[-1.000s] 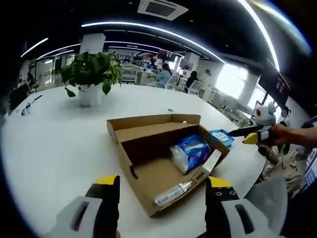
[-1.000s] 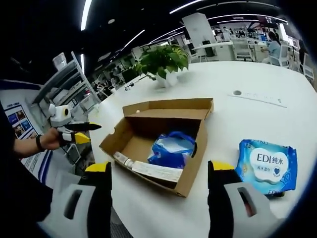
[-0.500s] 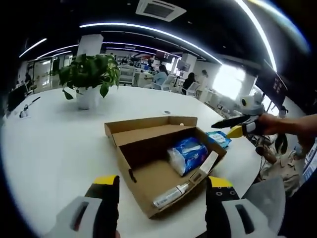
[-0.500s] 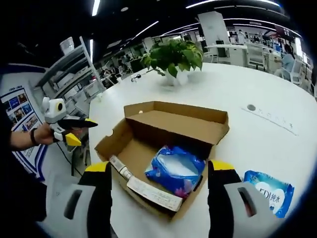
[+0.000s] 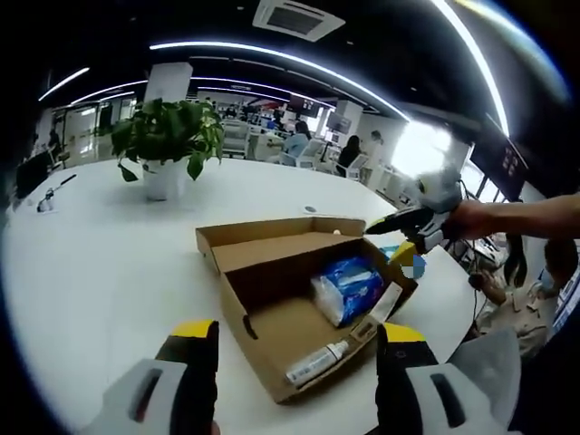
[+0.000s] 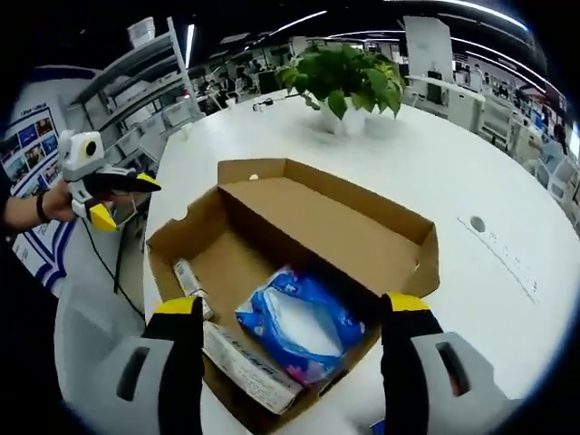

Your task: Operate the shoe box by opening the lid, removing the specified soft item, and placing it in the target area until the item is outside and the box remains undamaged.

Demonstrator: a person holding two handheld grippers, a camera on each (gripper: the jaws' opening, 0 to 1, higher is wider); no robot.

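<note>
The brown shoe box [image 5: 272, 237] lies open on the white table, lid flap folded back. Inside lie a soft blue pack [image 5: 349, 285], a tube [image 5: 313, 362] and a long white carton [image 5: 385, 304]. My left gripper [image 5: 297, 335] is open, low at the box's near end. In the left gripper view my right gripper [image 5: 390, 237] reaches in from the right above the box's far corner. In the right gripper view my right gripper [image 6: 290, 308] is open above the box [image 6: 335, 227], straddling the blue pack [image 6: 299, 322]. The left gripper [image 6: 127, 201] shows at the left, in a hand.
A potted plant [image 5: 168, 136] stands at the back of the table [image 5: 91, 245]; the right gripper view has the plant [image 6: 349, 77] beyond the box. A blue wipes pack [image 5: 415, 265] lies beside the box, partly behind my right gripper. People sit in the far office.
My right gripper has moved in over the box and now looks down on the blue pack. My left gripper has barely moved. Both stay open.
</note>
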